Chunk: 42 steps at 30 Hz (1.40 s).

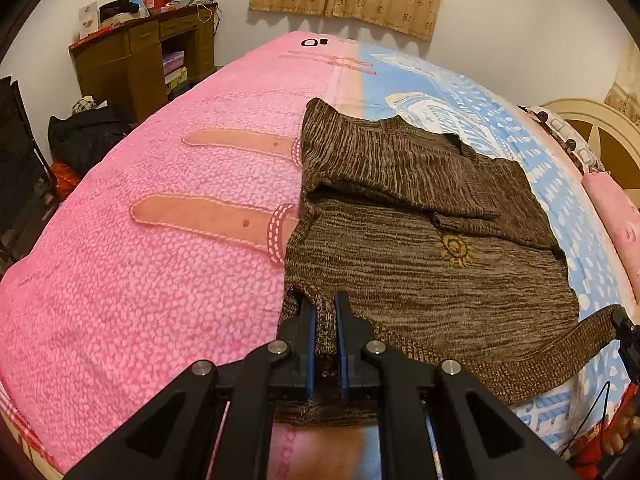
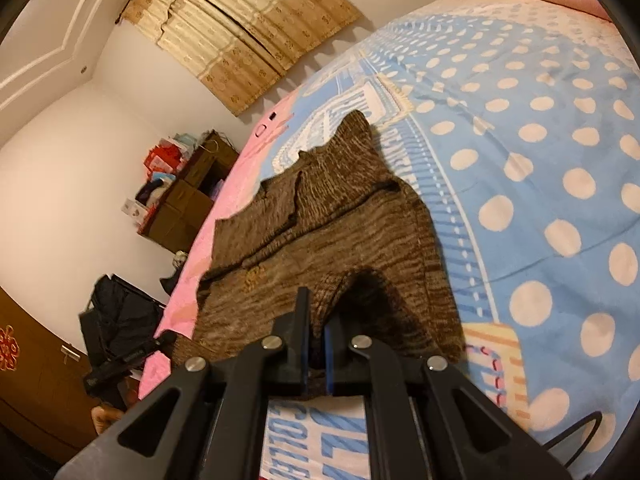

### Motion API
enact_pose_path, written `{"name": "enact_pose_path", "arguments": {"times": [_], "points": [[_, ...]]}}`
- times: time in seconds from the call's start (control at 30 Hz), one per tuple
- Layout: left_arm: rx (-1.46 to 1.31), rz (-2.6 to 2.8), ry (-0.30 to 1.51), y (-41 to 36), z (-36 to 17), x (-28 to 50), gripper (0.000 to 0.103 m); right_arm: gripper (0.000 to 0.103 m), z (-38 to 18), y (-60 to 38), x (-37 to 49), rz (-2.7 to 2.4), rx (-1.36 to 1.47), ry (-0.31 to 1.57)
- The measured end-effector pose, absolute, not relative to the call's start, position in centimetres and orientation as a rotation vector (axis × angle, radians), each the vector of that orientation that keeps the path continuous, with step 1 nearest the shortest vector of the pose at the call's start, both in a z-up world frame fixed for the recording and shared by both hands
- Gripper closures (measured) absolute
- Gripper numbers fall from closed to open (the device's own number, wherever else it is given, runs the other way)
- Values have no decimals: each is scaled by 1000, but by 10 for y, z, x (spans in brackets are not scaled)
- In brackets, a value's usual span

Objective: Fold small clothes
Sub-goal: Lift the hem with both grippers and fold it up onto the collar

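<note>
A small brown knit sweater [image 1: 432, 240] with a gold sun motif lies on the bed, its sleeves folded in over the body. My left gripper [image 1: 325, 316] is shut on the sweater's near left hem corner. My right gripper [image 2: 316, 320] is shut on the near right hem corner of the sweater [image 2: 328, 232] and lifts that edge a little off the bed. The right gripper also shows in the left wrist view at the far right [image 1: 624, 328], with the hem stretched between the two.
The bed cover is pink [image 1: 140, 240] on the left and blue with white dots [image 2: 540, 160] on the right. A brown desk [image 1: 140, 60] with clutter stands past the bed. A black bag [image 1: 84, 136] sits on the floor. Pillows and headboard [image 1: 600, 140] are at right.
</note>
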<state>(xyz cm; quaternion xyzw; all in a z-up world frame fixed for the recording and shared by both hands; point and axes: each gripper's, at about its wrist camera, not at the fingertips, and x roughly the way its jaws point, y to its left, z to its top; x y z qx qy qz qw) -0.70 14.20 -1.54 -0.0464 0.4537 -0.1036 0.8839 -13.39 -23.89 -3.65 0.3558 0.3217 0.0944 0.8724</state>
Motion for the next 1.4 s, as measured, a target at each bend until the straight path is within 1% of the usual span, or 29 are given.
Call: {"name": "enact_pose_path", "arguments": {"times": [0.17, 0.3, 0.73, 1.13, 1.4], "points": [[-152, -263, 950, 146, -6, 1, 95, 94, -27, -246, -124, 203, 776, 628], [-191, -294, 915, 151, 11, 14, 95, 94, -13, -254, -116, 211, 778, 572], [-353, -323, 850, 161, 37, 77, 95, 94, 13, -262, -53, 216, 735, 534], [-344, -265, 874, 144, 20, 159, 95, 94, 5, -277, 27, 181, 737, 552], [-367, -217, 912, 144, 2, 216, 95, 94, -17, -286, 87, 130, 752, 594]]}}
